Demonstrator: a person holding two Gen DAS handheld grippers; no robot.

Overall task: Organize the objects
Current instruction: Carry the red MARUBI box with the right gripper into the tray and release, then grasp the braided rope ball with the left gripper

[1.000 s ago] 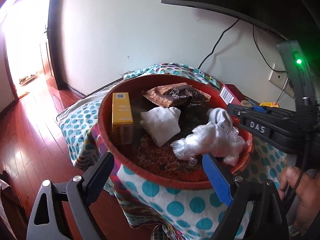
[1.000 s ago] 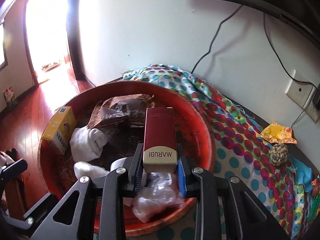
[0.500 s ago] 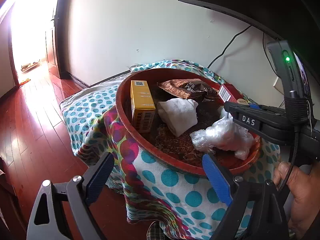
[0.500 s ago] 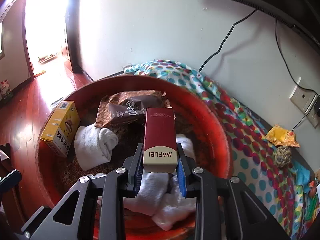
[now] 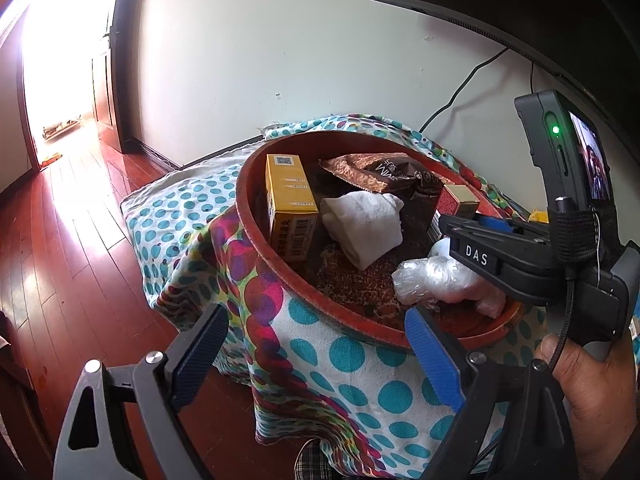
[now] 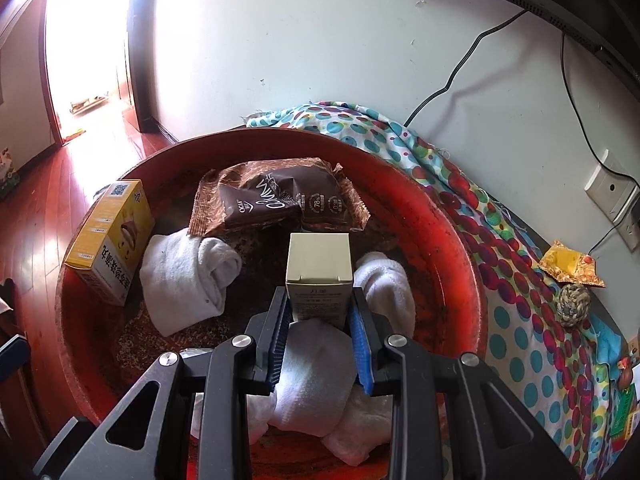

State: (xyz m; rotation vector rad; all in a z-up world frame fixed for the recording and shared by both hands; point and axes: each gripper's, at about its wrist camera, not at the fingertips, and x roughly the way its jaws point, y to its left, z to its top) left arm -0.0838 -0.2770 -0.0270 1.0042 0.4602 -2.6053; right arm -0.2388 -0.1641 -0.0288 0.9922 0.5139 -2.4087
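A wide red bowl [image 5: 256, 236] [image 6: 460, 240] sits on a spotted cloth. It holds a yellow box [image 5: 290, 208] [image 6: 110, 240], a brown snack packet [image 5: 384, 172] [image 6: 276, 200], a rolled white cloth [image 5: 364, 224] [image 6: 188, 276] and a crumpled clear bag [image 5: 432, 280]. My right gripper [image 6: 320, 336] hangs low inside the bowl, shut on a red box [image 6: 320, 272] [image 5: 460, 200] whose beige end faces the camera, above more white cloths [image 6: 312, 380]. My left gripper [image 5: 316, 352] stands open and empty in front of the bowl's near rim.
The spotted cloth [image 5: 352, 360] drapes over the table edge onto a red wooden floor [image 5: 60, 240]. Right of the bowl lie a yellow packet [image 6: 572, 264] and a rope ball [image 6: 574, 304]. A wall socket [image 6: 610, 188], cables and a dark screen [image 5: 520, 8] are behind.
The right gripper sank deeper into the bowl, and the red box tipped so that its beige end now faces the camera. The left gripper drew back from the bowl, still open.
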